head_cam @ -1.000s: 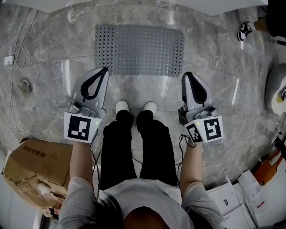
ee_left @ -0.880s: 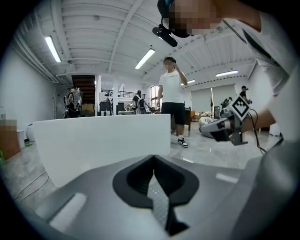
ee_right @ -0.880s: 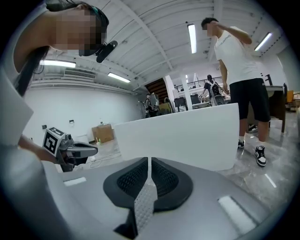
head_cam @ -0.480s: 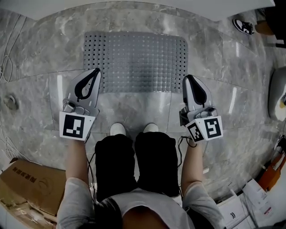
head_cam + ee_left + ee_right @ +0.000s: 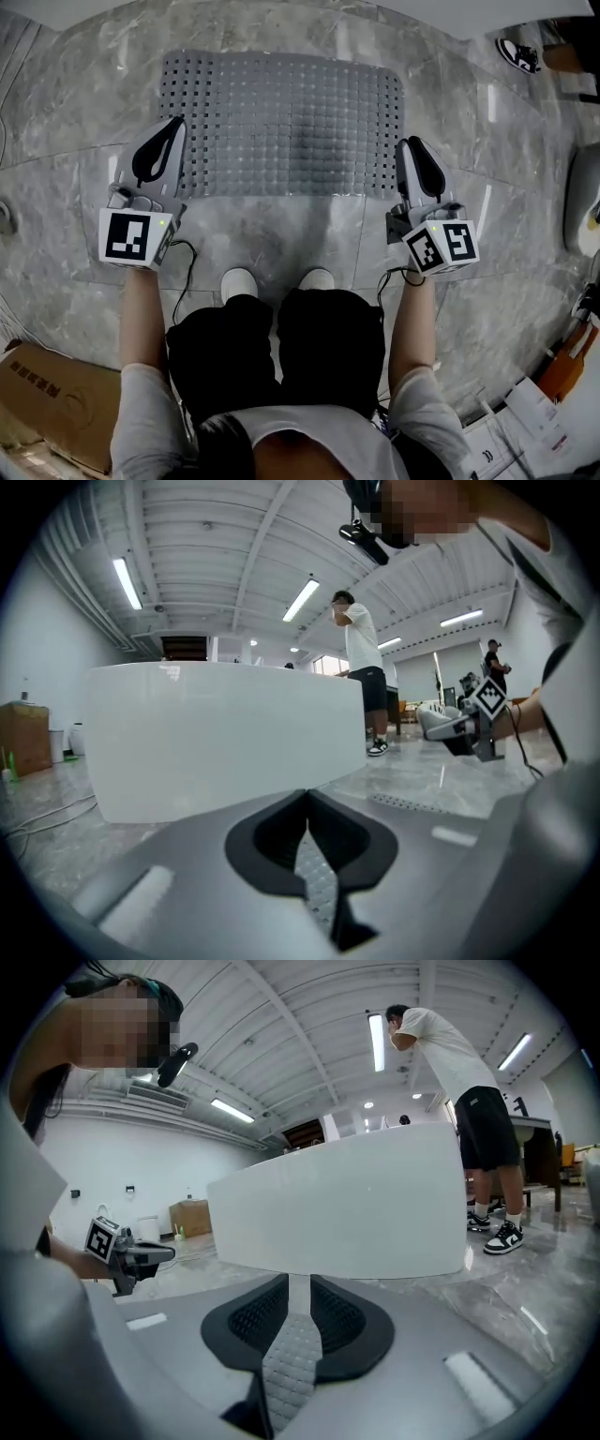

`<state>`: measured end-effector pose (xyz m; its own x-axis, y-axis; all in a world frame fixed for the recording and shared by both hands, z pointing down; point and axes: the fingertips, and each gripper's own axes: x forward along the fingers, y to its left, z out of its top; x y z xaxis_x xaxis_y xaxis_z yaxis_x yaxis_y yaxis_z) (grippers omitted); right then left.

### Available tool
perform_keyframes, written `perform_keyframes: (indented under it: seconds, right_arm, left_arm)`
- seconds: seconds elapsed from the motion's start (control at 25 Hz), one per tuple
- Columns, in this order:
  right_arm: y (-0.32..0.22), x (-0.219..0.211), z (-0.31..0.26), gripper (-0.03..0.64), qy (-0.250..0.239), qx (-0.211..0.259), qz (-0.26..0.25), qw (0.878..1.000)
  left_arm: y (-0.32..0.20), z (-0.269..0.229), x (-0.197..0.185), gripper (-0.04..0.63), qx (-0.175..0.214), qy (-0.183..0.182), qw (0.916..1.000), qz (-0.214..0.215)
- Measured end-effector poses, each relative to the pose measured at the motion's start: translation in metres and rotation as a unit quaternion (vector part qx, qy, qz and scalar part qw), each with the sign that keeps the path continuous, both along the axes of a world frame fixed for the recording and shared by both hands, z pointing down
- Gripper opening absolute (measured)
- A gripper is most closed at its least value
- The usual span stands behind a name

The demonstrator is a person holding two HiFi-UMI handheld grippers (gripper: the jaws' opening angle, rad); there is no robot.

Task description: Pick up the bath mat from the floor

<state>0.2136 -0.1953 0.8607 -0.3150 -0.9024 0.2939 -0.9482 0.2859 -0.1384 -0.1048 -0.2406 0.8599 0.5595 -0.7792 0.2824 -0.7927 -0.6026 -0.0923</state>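
floor of grey marble (image 5: pixel 281 234) fills our head view, and we're standing on it. at the far side sits the white tub (image 5: pixel 225 733), broad across both gripper views. next the bath mat (image 5: pixel 291 122), grey and studded, lying flat on the floor just near of the tub, far of our shoes (image 5: pixel 239 281) and between the two tools. cardboard box (image 5: pixel 47 403) sits near left. now the left gripper (image 5: pixel 174 124): its tip is over the mat's left near corner, jaws pressed together with nothing between them, and we can't tell if it touches the mat. the right gripper (image 5: pixel 410 142) is just beside the mat's right edge, its jaws opening, a narrow gap showing only the tub beyond, nothing in it.
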Motion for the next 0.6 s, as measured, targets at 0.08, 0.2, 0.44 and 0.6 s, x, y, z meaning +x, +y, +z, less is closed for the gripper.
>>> perform_keyframes:
  seconds: [0.08, 0.2, 0.44, 0.6]
  right_arm:
    - [-0.003, 0.012, 0.016, 0.089, -0.004, -0.006, 0.01, 1.0]
    - [-0.006, 0.031, 0.042, 0.124, -0.001, -0.017, 0.029, 0.999]
    - [-0.008, 0.066, 0.099, 0.153, -0.007, -0.053, 0.07, 0.996]
    - [-0.005, 0.08, 0.135, 0.173, -0.006, -0.082, 0.086, 0.993]
  left_arm:
    - [-0.006, 0.012, -0.014, 0.002, -0.001, 0.001, 0.9998, -0.018]
    - [-0.016, 0.032, -0.038, 0.002, -0.015, -0.001, 0.9988, -0.047]
    - [-0.023, 0.087, -0.079, 0.044, -0.064, -0.014, 0.9932, -0.097]
    - [-0.021, 0.121, -0.1, 0.071, -0.094, -0.019, 0.9872, -0.128]
